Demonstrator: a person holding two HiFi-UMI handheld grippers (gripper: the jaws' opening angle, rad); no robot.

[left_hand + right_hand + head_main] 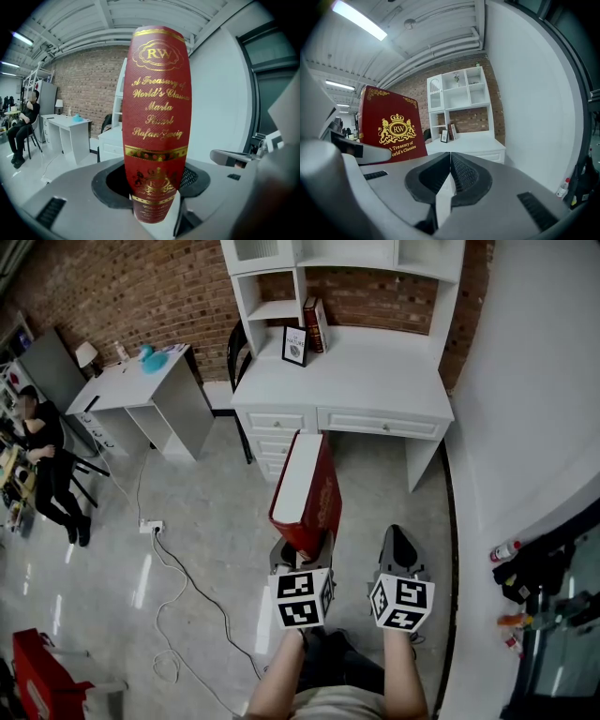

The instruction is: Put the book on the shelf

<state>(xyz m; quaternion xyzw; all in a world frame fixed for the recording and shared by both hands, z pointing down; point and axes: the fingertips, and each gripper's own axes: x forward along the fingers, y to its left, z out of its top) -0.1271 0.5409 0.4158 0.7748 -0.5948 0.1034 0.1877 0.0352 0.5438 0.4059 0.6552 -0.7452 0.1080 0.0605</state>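
As book (pixel 305 488) stands clamped — desk (pixel 375 381), perhaps chair (pixel 232 352)

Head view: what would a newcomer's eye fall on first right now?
The big red book rises from the left gripper, clamped at its lower end, at the picture's middle. Ahead of it is the white desk with its shelf unit against the brick wall. The right gripper is shut and empty beside the book.
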